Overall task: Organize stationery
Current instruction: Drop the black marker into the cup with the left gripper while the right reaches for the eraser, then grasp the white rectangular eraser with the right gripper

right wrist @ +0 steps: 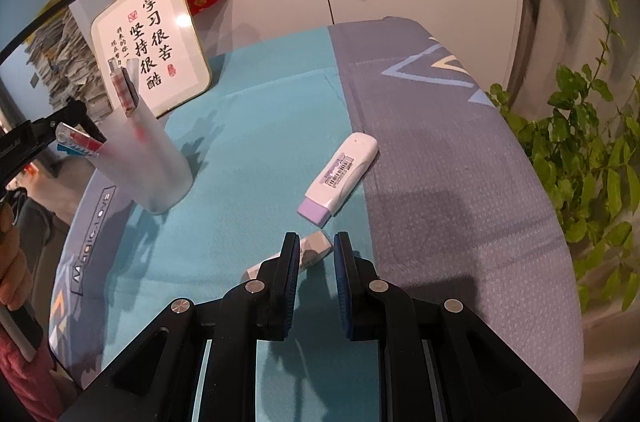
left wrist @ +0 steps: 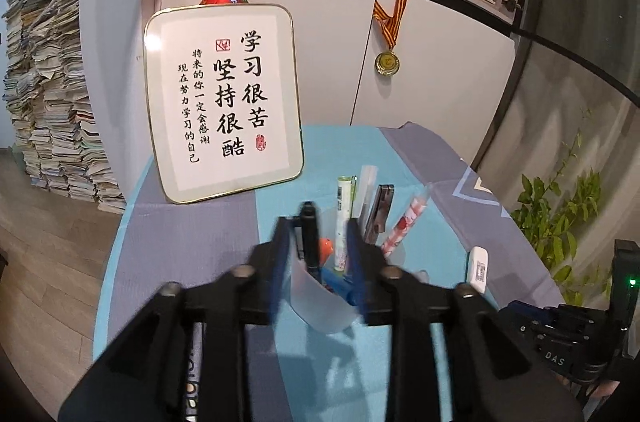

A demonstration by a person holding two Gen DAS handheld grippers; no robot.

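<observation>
In the left wrist view, a frosted pen cup (left wrist: pixel 320 306) stands on the blue and grey cloth, holding several pens. A black pen (left wrist: pixel 309 234) stands upright in it between the fingers of my left gripper (left wrist: pixel 317 236). The jaws are open around the pen, and the right pad is clear of it. In the right wrist view, my right gripper (right wrist: pixel 317 240) hovers low over the cloth with its jaws a narrow gap apart and nothing between the pads. A small grey-white eraser (right wrist: pixel 316 248) lies on the cloth beneath, partly behind the left finger. A white and purple correction tape (right wrist: pixel 338 178) lies just beyond.
A framed calligraphy board (left wrist: pixel 224 98) leans against the cabinet behind the cup. A leafy plant (right wrist: pixel 592 150) stands off the table's right edge. The cup (right wrist: pixel 156 162) is at the table's left, with a person's hand (right wrist: pixel 12 262) nearby. Stacks of papers rise at the far left.
</observation>
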